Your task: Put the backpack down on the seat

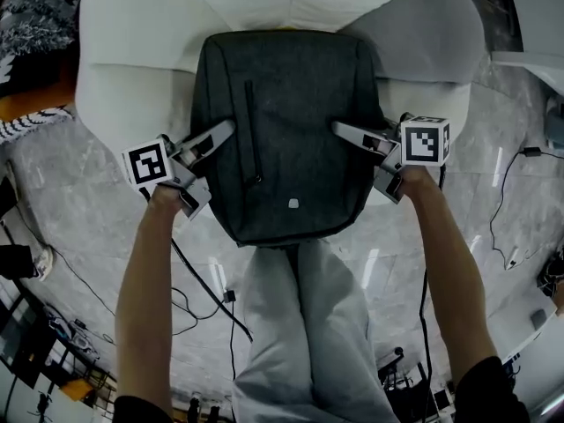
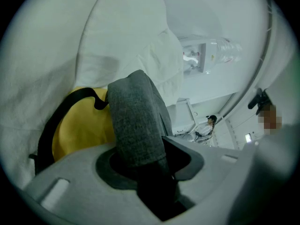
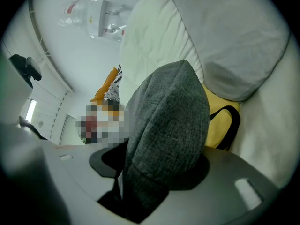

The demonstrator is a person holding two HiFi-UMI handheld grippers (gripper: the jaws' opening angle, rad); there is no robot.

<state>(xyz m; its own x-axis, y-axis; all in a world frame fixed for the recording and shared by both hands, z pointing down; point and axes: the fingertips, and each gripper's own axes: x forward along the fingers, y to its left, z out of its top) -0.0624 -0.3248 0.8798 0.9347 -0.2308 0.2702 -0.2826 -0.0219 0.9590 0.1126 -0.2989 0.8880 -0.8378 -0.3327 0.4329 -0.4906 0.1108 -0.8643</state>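
- Underneath the backpack [image 1: 286,122] lies a white cushioned seat [image 1: 115,104], its padded back rising beyond the backpack's top edge.
- Grey marbled floor [image 1: 79,201] spreads to both sides of the backpack, with black cables [image 1: 198,289] trailing below its left corner.
- Left gripper [image 1: 204,144]: jaws partly apart and clamped on the backpack's left side, with grey fabric pinched between the fingers [image 2: 187,161].
- Right gripper [image 1: 361,137]: jaws partly apart and clamped on the backpack's right side, where a thick grey fold fills the gap.
- The backpack's yellow back panel [image 3: 215,125] faces the cushion.
- I cannot tell whether the backpack rests on the seat.
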